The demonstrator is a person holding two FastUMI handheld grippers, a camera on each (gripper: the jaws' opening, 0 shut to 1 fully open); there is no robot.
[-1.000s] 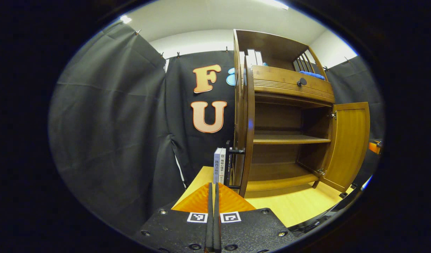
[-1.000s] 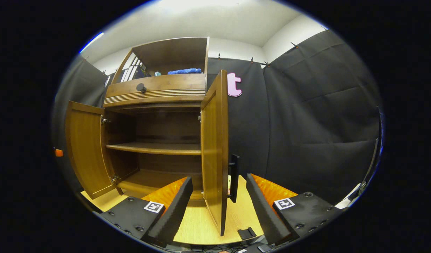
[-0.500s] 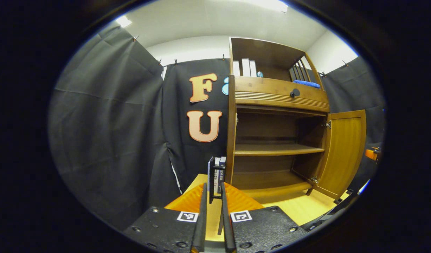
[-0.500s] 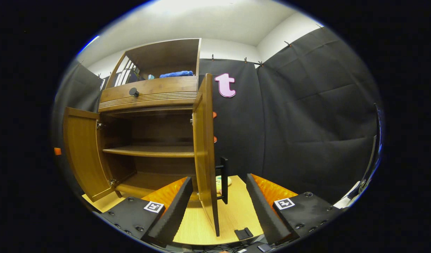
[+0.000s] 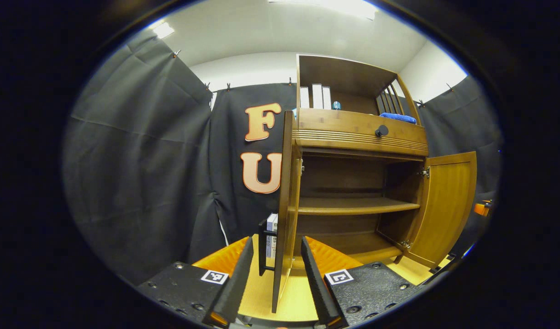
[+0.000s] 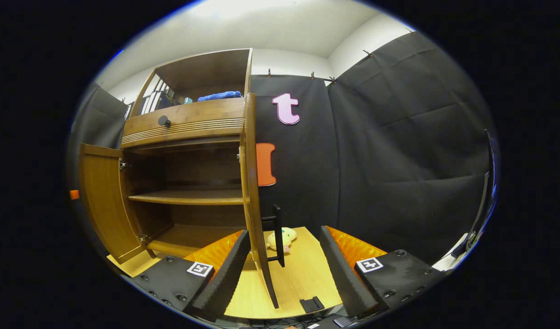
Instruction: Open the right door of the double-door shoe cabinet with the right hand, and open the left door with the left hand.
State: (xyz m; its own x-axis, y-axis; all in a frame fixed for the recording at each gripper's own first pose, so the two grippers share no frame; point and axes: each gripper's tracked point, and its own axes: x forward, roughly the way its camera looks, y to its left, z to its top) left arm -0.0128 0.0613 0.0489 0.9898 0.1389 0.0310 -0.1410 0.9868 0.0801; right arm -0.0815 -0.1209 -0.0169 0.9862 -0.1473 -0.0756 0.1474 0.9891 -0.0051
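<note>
While wooden doors (image 5: pixel 287 201) gape, ribbed foam fingers (image 6: pixel 225 269) spread

Left gripper view: low, near the surface (image 5: pixel 303 301), left of the cabinet (image 5: pixel 353 137), facing its front past the left door's edge. Right gripper view: low, right of the cabinet (image 6: pixel 184 123), facing in likewise. Shared: open interior, shelf, drawer, top compartment.

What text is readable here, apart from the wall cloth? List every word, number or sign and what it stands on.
No text is legible.
Spines of the books beside the cabinet: printed characters, too small and blurred to read.
White books on the top shelf: no print visible.
Square markers beside the jaws: black-and-white patterns, no words.
</note>
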